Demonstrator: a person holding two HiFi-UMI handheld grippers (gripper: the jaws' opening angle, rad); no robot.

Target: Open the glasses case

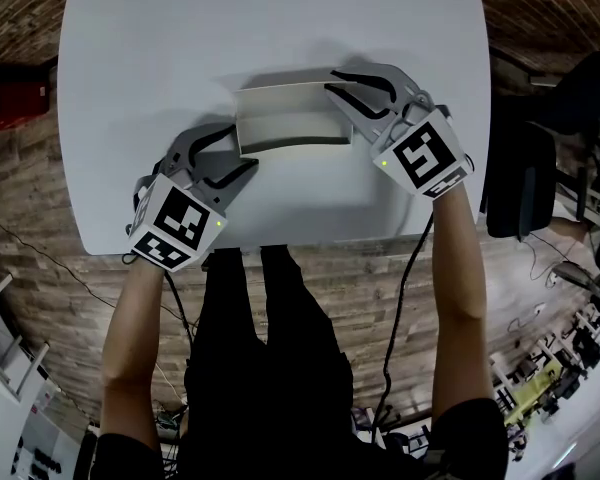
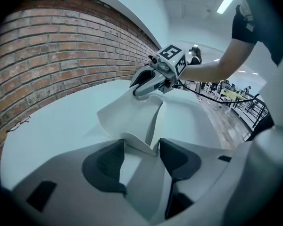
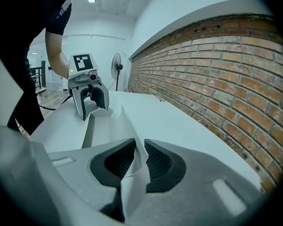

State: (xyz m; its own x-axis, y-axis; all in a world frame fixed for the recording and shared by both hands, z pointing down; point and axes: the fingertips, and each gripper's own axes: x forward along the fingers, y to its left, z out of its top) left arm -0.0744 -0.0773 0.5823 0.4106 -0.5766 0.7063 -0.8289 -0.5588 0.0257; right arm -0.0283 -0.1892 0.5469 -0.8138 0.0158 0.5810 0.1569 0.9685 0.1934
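Observation:
A white glasses case [image 1: 285, 118] lies in the middle of the white table [image 1: 180, 48] with its lid flap raised. My left gripper [image 1: 242, 148] has its jaws wide around the case's left end [image 2: 132, 121], and both pads touch its sides. My right gripper [image 1: 332, 83] is shut on the thin white flap [image 3: 132, 135] at the case's right end; the flap stands upright between its dark pads. In the left gripper view the right gripper [image 2: 141, 87] sits at the case's far end. In the right gripper view the left gripper [image 3: 92, 105] sits at the far end likewise.
The table's near edge [image 1: 280, 243] runs just below both grippers, with the person's legs in black under it. A black chair [image 1: 525, 183] stands to the right and a red object [image 1: 10, 108] to the left. A brick wall [image 3: 217, 65] lies beyond the table's far side.

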